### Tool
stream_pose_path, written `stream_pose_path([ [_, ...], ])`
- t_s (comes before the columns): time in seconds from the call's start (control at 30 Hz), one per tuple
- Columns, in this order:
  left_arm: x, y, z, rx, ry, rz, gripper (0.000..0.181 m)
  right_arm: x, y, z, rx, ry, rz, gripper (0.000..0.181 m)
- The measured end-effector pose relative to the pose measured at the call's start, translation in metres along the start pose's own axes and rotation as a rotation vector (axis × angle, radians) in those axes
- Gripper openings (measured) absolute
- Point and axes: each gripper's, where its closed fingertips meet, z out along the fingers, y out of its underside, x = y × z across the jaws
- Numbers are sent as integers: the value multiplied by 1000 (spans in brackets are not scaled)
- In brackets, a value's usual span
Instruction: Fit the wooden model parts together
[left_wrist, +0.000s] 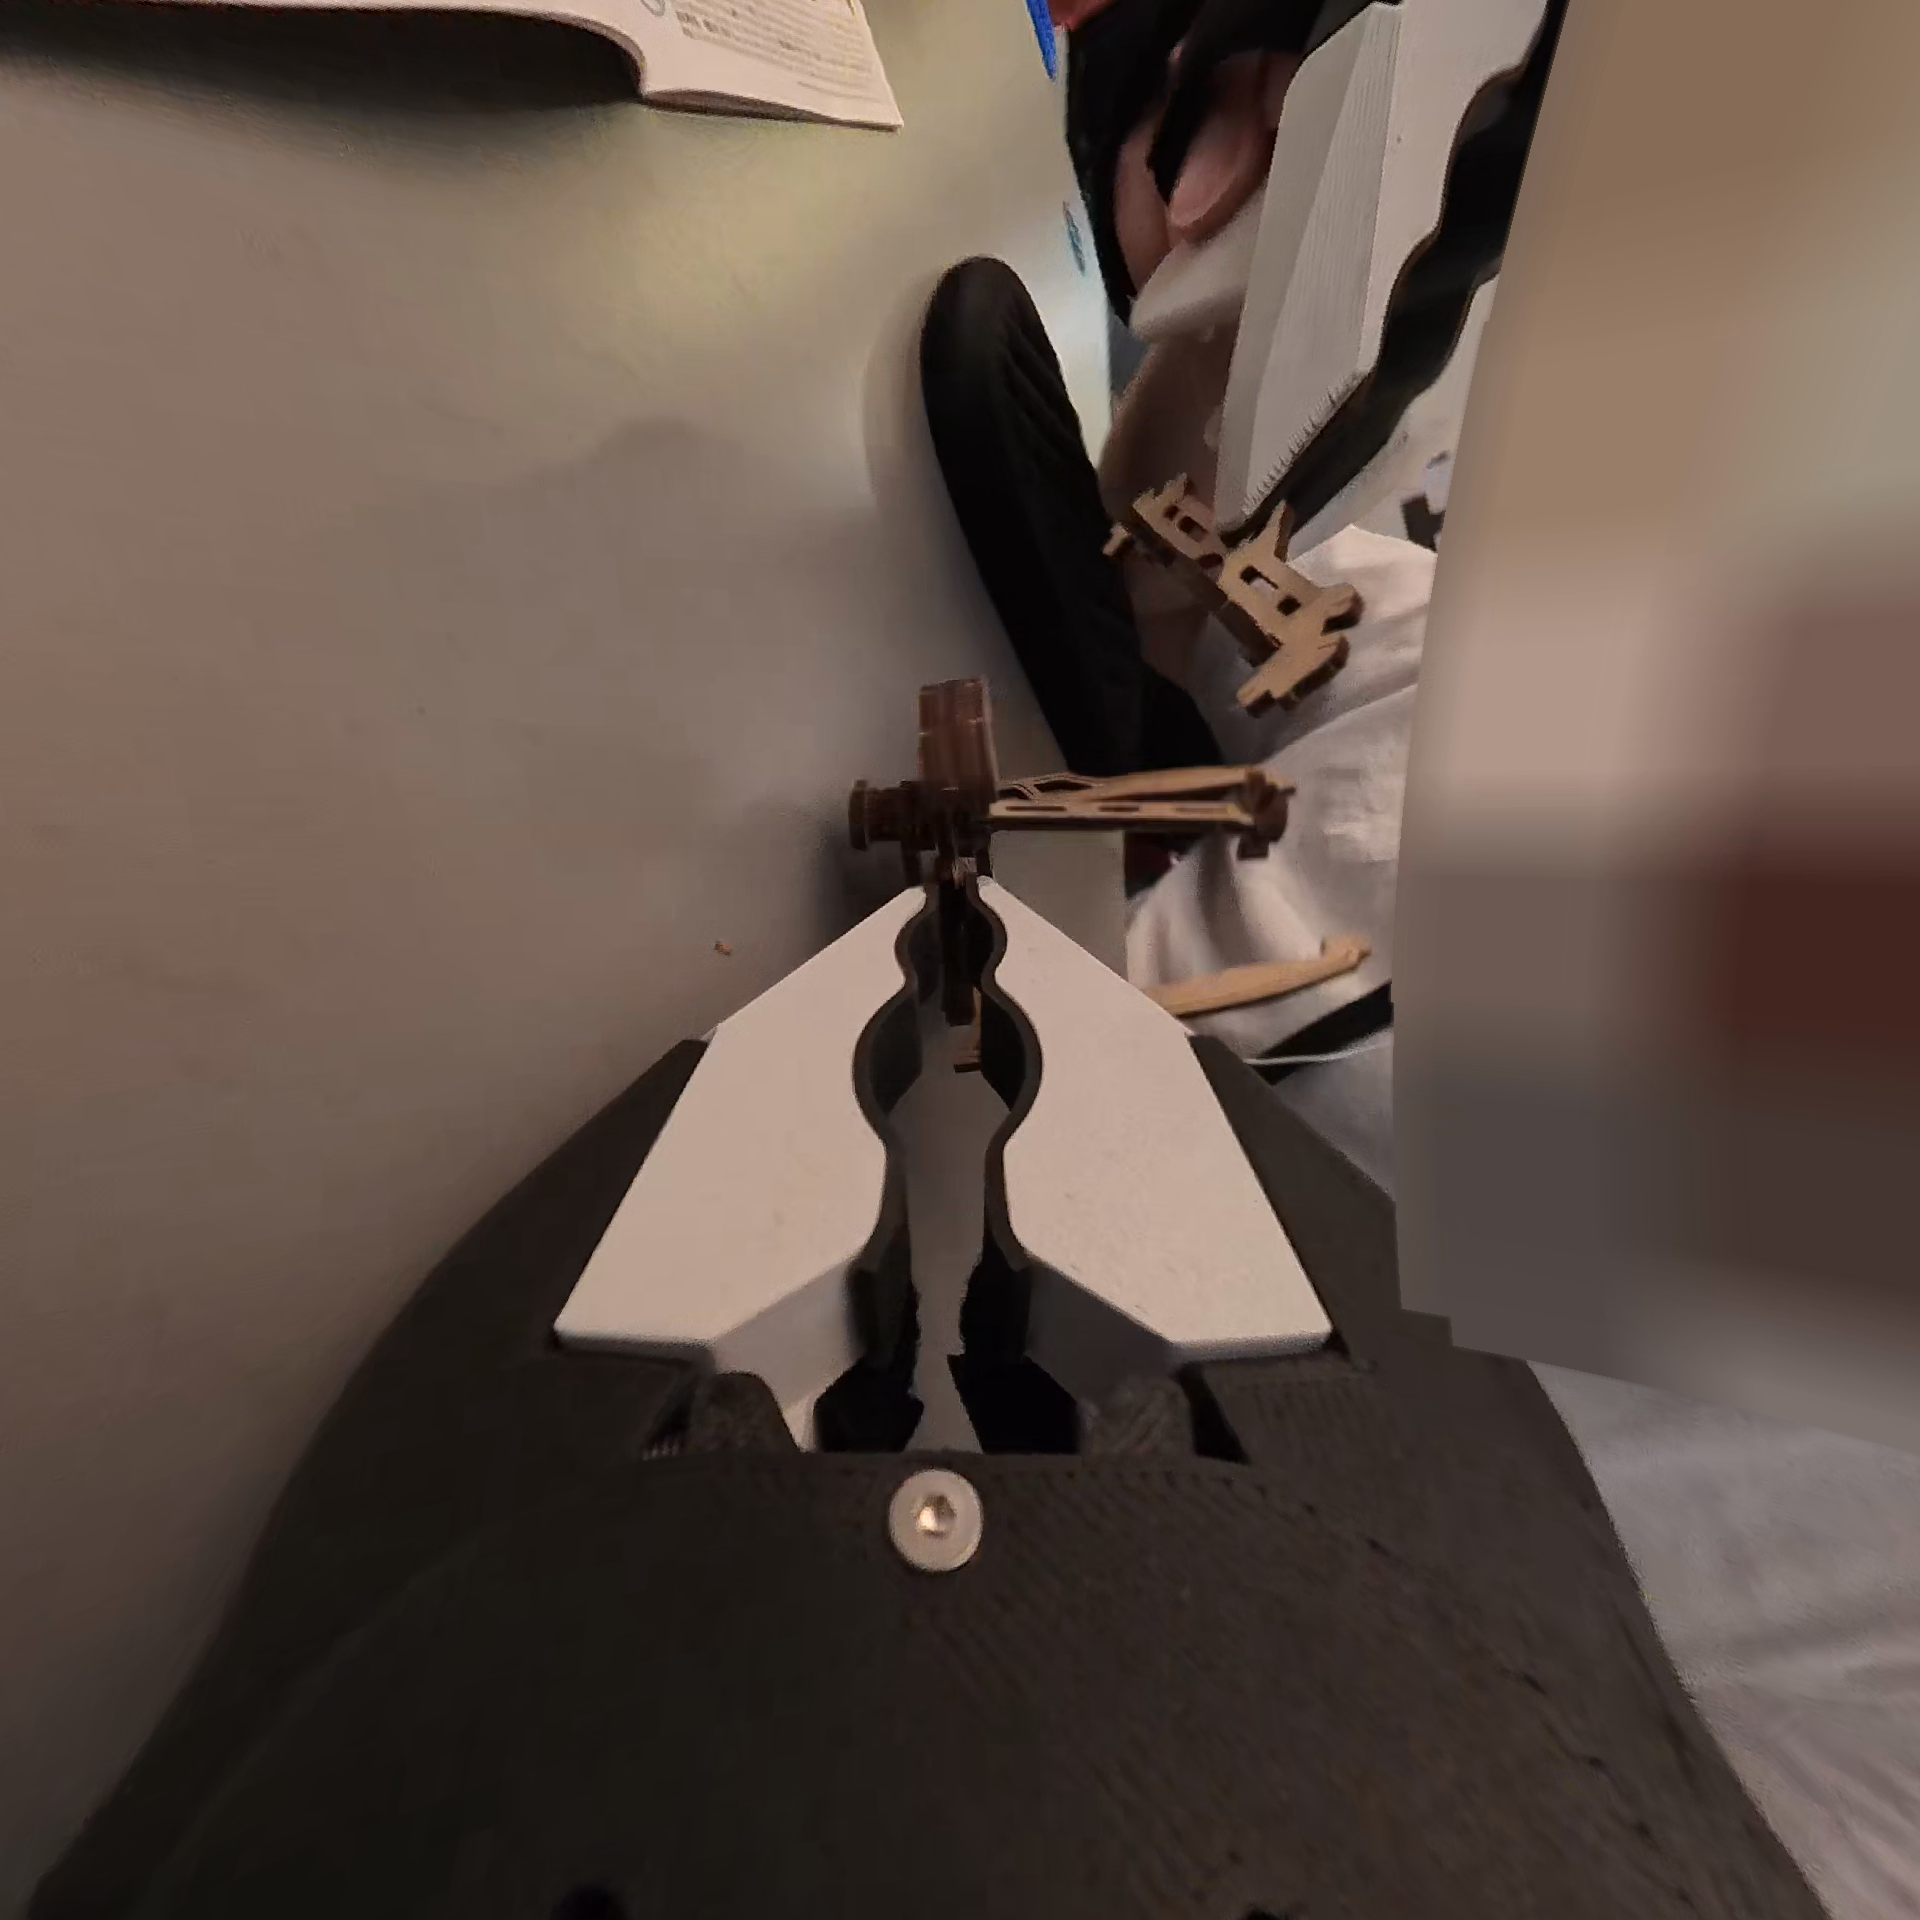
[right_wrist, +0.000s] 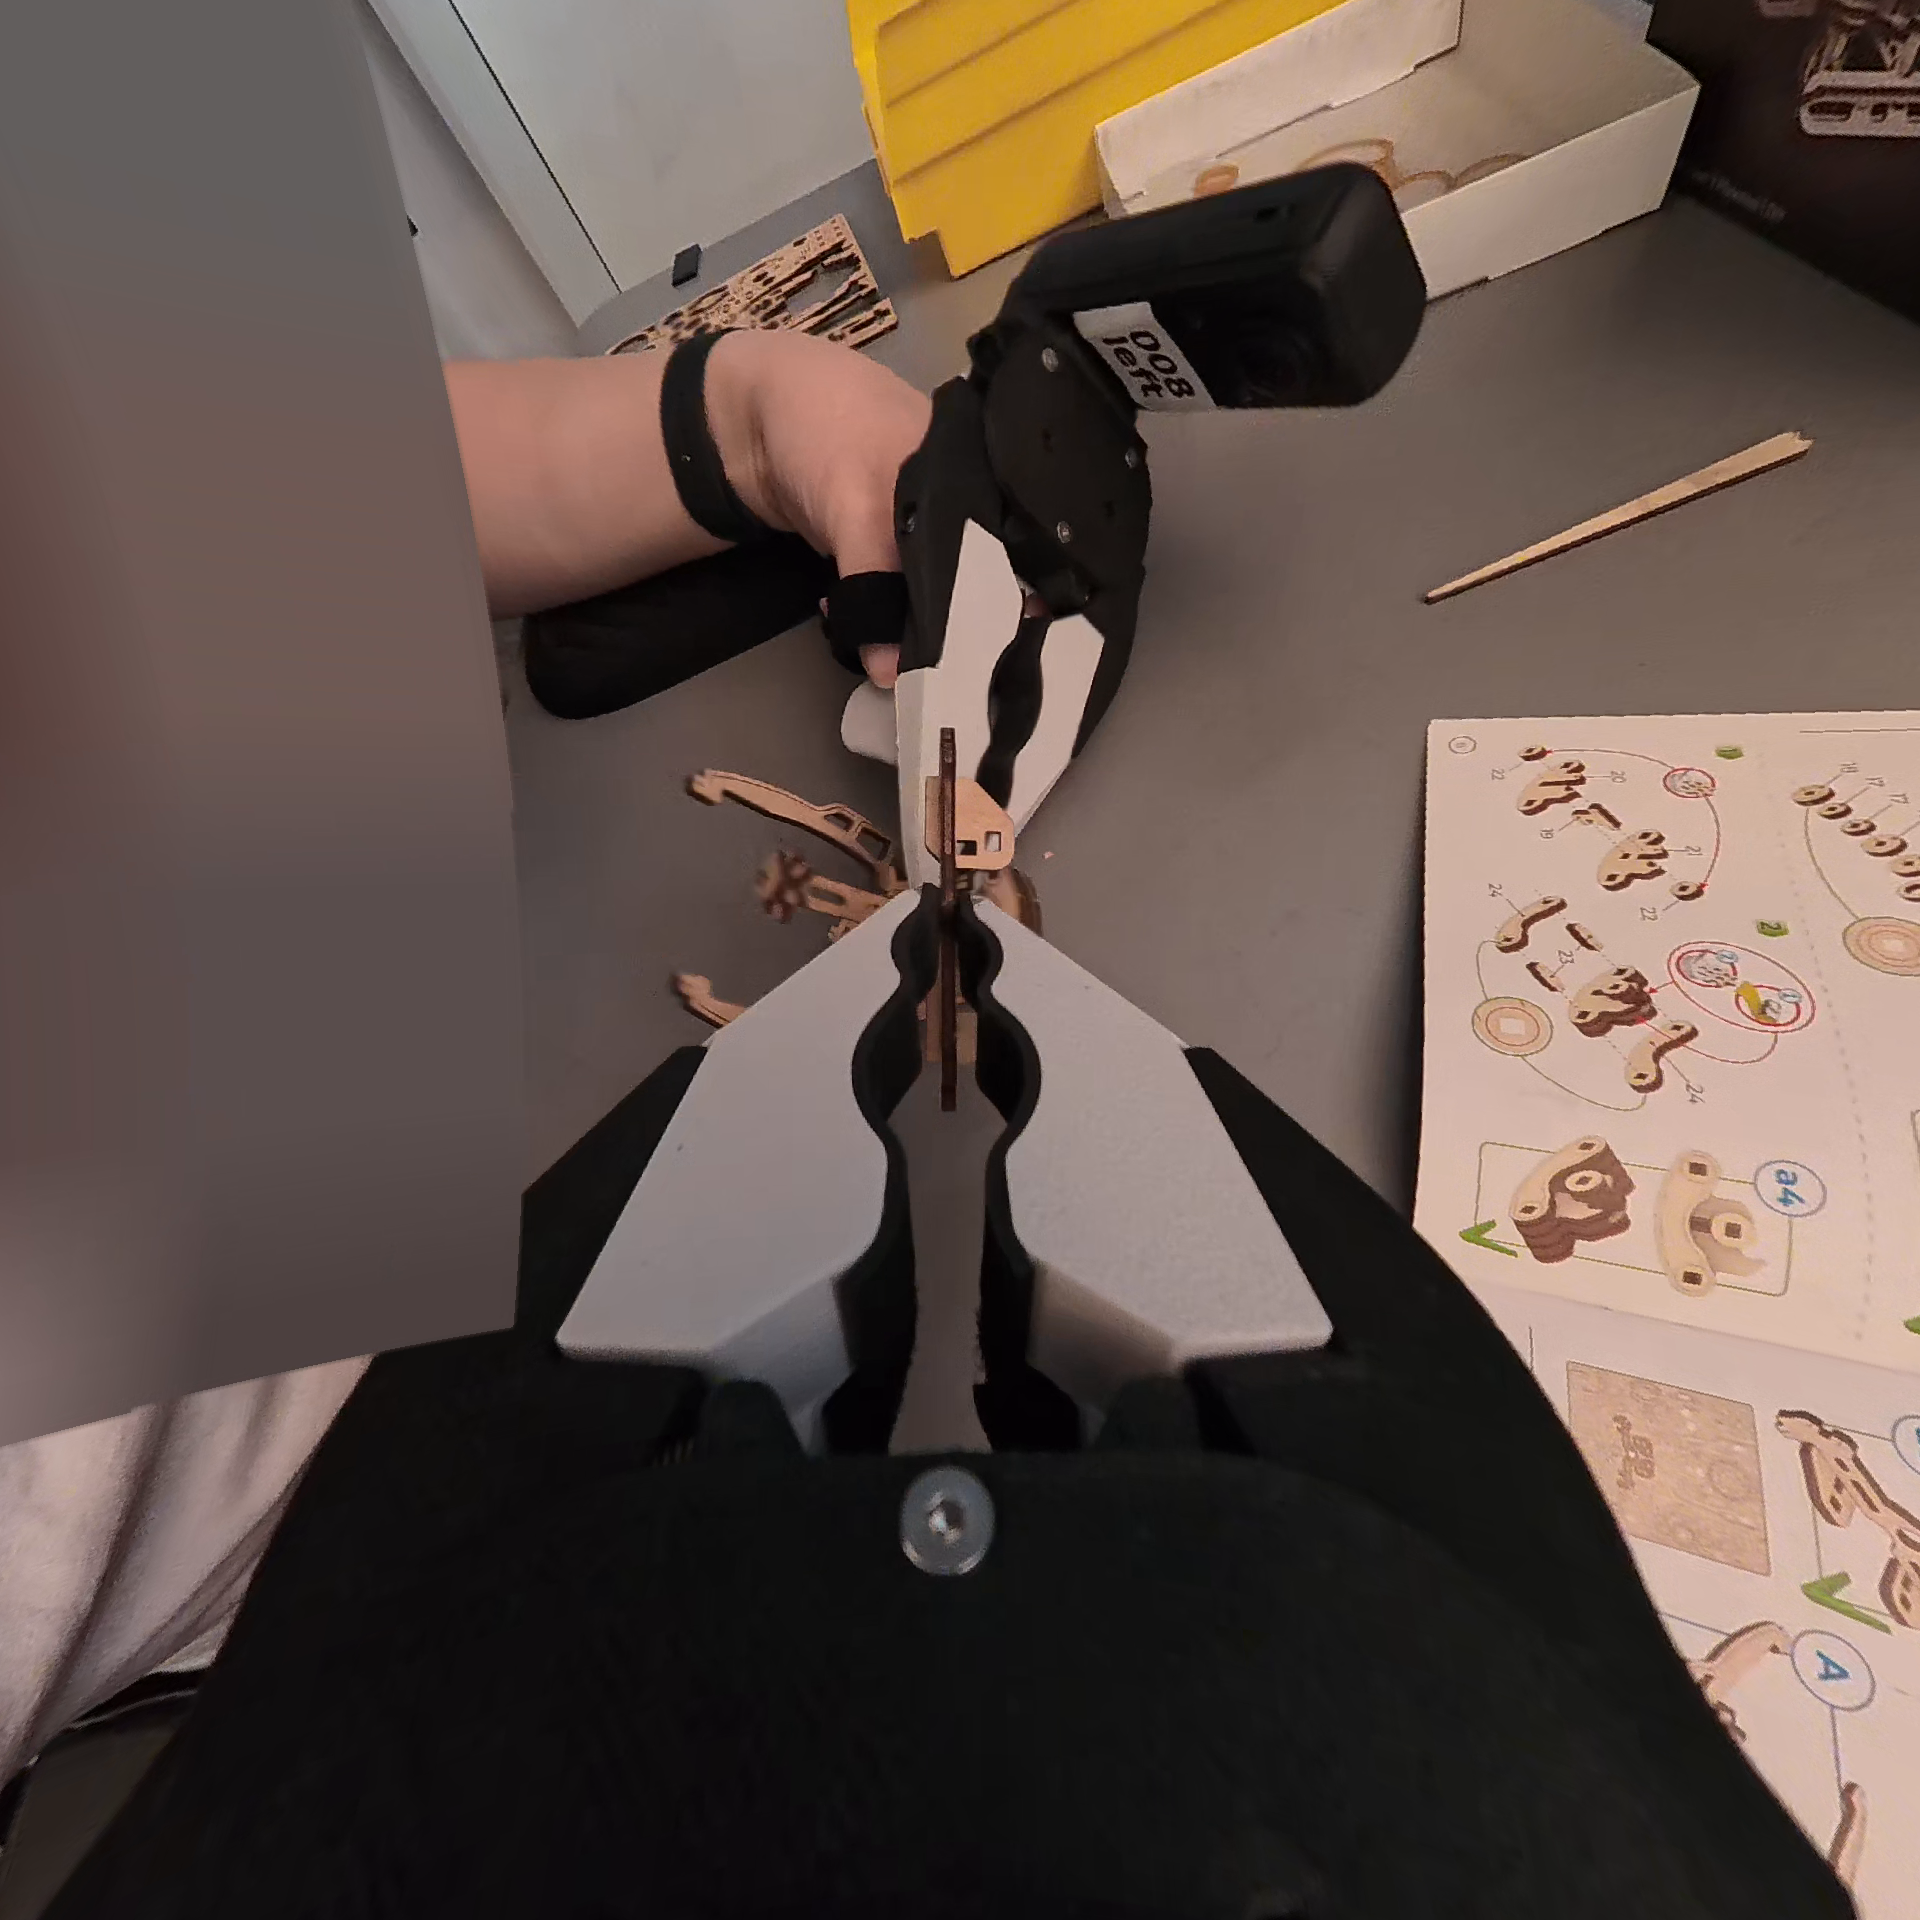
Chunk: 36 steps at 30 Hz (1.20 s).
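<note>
My left gripper (left_wrist: 951, 894) is shut on a small wooden assembly (left_wrist: 956, 790): a dark stacked block with a short axle and a long pale arm (left_wrist: 1132, 805) reaching right. My right gripper (right_wrist: 948, 914) is shut on a thin flat wooden part (right_wrist: 948, 769), seen edge-on, with a pale tab (right_wrist: 985, 826) sticking out. In the left wrist view the right gripper (left_wrist: 1262, 509) comes down from the upper right holding that slotted flat part (left_wrist: 1247, 592), a little apart from the assembly. In the right wrist view the left gripper (right_wrist: 987, 800) sits just beyond the flat part, a hand behind it.
An open instruction booklet (right_wrist: 1662, 1039) lies at the right on the grey table (right_wrist: 1299, 623). A yellow box (right_wrist: 1039, 104), a white box (right_wrist: 1538, 166), a wooden stick (right_wrist: 1621, 514) and a cut wooden sheet (right_wrist: 769, 301) lie farther back. A loose wooden piece (right_wrist: 707, 1003) lies near. The gap from one gripper's tips to the other's is roughly 7 cm.
</note>
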Motion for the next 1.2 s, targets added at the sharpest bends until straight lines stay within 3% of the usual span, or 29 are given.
stream_pose_path([
  [0.03, -2, -2, 0, 16, -25, 8, 1, 0, 0, 0, 1, -3, 1, 1],
  [0.57, -9, -1, -5, 46, -116, -10, 4, 3, 14, 13, -28, -51, 51, 1],
  [0.87, -9, -6, -13, 97, -183, 12, 16, 4, 18, 22, -17, -79, 99, 1],
  [1.2, 21, -29, -56, 237, -218, 178, 23, 5, 10, 24, 19, -150, 247, 1],
])
